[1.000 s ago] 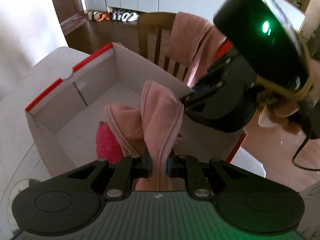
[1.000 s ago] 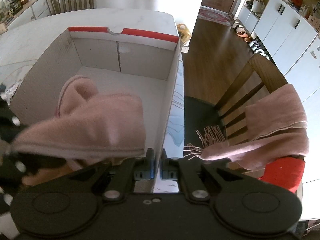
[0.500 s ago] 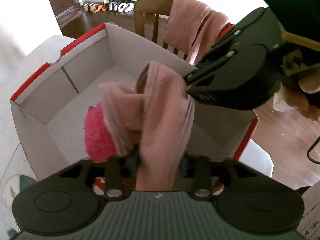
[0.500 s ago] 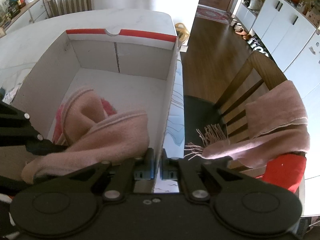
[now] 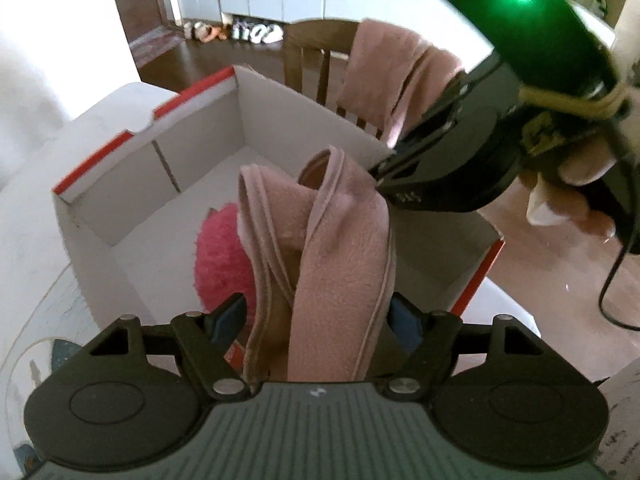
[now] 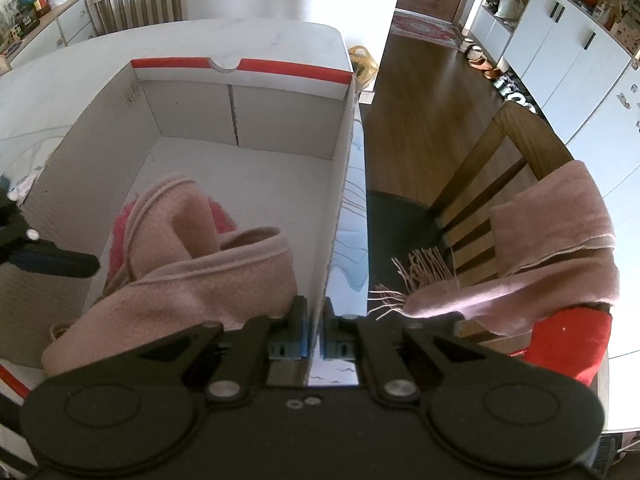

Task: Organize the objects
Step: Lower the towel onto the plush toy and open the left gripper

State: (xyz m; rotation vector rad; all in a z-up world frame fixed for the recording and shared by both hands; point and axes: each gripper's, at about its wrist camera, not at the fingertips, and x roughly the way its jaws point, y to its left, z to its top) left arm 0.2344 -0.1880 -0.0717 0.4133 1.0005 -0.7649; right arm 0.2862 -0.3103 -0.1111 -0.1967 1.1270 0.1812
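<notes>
Gaping left hand-held gripper [image 5: 318,318] just opening around pink cloth [image 5: 336,264]; right [image 6: 314,330] pinching box wall [image 6: 340,184].

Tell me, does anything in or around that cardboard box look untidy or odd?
The pink fleece garment is bunched in the cardboard box, one end spilling over its near wall. Oddly, the right gripper pinches the box's side wall.
</notes>
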